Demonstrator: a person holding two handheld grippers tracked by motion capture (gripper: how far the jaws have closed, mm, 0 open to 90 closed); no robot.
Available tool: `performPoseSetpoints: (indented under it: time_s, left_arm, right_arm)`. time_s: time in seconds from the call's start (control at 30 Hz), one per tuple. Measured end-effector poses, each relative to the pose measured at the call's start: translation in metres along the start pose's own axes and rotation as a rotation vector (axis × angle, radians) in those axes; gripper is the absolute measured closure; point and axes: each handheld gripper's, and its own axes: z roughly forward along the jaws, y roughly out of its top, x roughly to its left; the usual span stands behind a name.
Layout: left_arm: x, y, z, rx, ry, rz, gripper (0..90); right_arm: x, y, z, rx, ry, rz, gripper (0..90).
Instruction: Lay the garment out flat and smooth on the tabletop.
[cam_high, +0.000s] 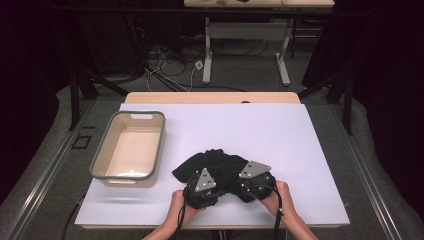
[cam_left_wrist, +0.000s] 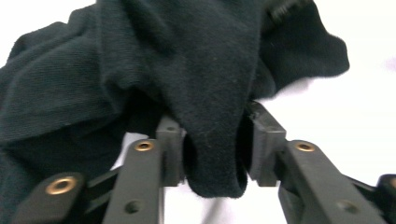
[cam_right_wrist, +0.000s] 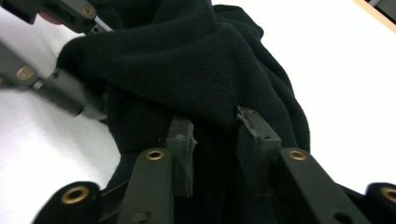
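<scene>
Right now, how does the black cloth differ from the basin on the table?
The black cloth is soft, dark and crumpled in a heap; the basin is rigid, pale with a grey rim, and sits square. The cloth lies at the near edge with the left tool and the right tool on its folds; the basin stands untouched to the left. Both rest on the white table.

Bright overhead light washes the table white; dark surroundings, soft close-ups.

left tool (cam_high: 202, 186): jaws part-closed | right tool (cam_high: 256, 181): jaws part-closed | both hands low, side by side
</scene>
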Motion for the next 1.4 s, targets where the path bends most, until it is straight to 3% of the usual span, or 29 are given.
performPoseSetpoints:
  time_s: [0.33,0.47,0.57,0.67,0.77,0.9,1.0,1.2,1.3,1.4]
  left_arm:
    - [0.016,0.007,0.0,-0.053,0.006,-0.035,74.3]
    - [0.019,0.006,0.0,-0.053,0.01,-0.038,74.3]
    - [0.021,0.005,-0.001,-0.052,0.014,-0.044,74.2]
    - [0.023,0.004,-0.001,-0.051,0.014,-0.056,74.0]
    - [0.025,0.003,0.0,-0.051,0.021,-0.059,73.5]
    - [0.026,0.002,0.0,-0.029,0.036,-0.036,71.0]
    - [0.026,0.003,0.0,-0.015,0.055,-0.006,65.3]
    - [0.026,0.004,-0.001,-0.006,0.057,0.002,47.5]
    - [0.026,0.005,-0.001,0.01,0.072,0.018,41.8]
    - [0.03,0.004,-0.001,0.018,0.08,0.007,38.9]
  right_arm:
    - [-0.003,-0.006,-0.01,0.041,0.031,0.002,31.3]
    - [-0.005,-0.017,-0.01,0.104,0.096,-0.014,16.1]
    - [-0.001,-0.022,-0.004,0.171,0.099,-0.034,12.9]
    - [0.0,-0.024,0.001,0.186,0.069,-0.056,16.9]
    - [-0.002,-0.026,0.001,0.161,0.029,-0.081,33.2]
    - [-0.006,-0.027,-0.003,0.104,-0.02,-0.063,55.4]
    - [-0.005,-0.023,-0.008,0.056,-0.04,-0.048,65.5]
    - [-0.005,-0.009,-0.009,0.004,-0.064,-0.026,71.3]
    - [-0.009,-0.002,-0.004,-0.008,-0.073,0.005,71.6]
    - [-0.015,0.002,-0.001,-0.001,-0.068,0.055,71.7]
